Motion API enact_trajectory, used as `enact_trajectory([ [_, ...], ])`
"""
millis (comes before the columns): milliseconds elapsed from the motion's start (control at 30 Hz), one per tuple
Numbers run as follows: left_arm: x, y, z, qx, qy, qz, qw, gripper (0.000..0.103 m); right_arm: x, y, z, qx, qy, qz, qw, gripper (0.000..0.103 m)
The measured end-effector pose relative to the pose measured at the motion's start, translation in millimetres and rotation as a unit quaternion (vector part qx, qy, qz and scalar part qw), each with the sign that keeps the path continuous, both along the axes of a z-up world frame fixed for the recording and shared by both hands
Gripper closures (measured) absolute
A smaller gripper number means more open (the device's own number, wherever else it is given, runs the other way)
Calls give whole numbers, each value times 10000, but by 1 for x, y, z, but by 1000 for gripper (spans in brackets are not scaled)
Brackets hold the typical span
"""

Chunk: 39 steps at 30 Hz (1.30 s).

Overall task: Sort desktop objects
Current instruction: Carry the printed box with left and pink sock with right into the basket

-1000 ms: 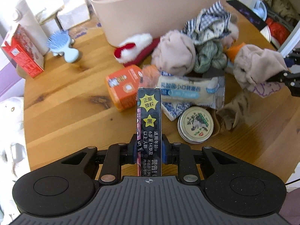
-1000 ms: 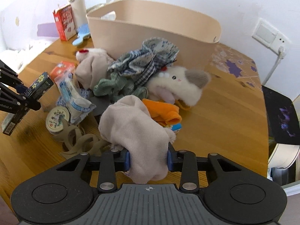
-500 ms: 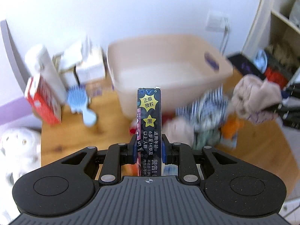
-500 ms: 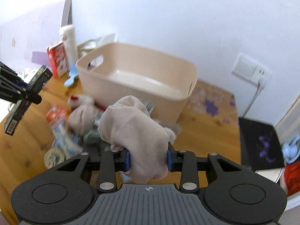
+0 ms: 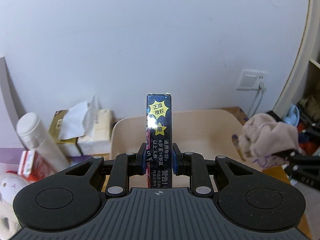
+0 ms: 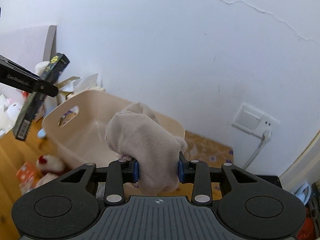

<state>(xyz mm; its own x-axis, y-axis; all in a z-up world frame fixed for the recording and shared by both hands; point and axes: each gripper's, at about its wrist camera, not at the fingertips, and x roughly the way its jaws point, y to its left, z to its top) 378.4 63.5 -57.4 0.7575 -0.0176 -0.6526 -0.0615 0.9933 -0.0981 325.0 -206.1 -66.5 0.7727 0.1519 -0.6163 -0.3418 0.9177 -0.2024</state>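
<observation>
Raised since before: one box (image 5: pixel 159 132), one cloth (image 6: pixel 144 140)

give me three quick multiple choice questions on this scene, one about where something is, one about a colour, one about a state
1. Where is the beige tub?
A. on the wooden table by the wall
B. on the floor
C. on a shelf

2. What colour is the cloth in the right gripper?
A. bright green
B. pale beige
C. black

3. What is the left gripper doing?
A. open and empty
B. shut on a dark box
C. shut on a brush

Answers:
1. A, its base sits on the wood below the white wall.
2. B, the bunched fabric is pale beige.
3. B, the fingers press both sides of the dark box.
</observation>
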Motion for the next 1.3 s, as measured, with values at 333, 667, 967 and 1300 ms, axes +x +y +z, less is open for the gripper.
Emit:
enact_trajectory([
  [333, 53, -20, -45, -232, 746, 118, 9969, 80, 40, 17, -31, -82, 449, 160, 9988, 70],
  [667, 62, -24, -81, -330, 1345, 195, 9902, 69, 46, 18, -58, -105, 787, 194, 9967, 48],
  [967, 45, -15, -77, -325, 1241, 431, 9908, 26, 30, 11, -42, -17, 510, 50, 9987, 8],
  [1300, 10, -1, -54, -399, 1011, 488, 9929, 22, 5, 13, -23, 96, 354, -161, 9992, 0],
])
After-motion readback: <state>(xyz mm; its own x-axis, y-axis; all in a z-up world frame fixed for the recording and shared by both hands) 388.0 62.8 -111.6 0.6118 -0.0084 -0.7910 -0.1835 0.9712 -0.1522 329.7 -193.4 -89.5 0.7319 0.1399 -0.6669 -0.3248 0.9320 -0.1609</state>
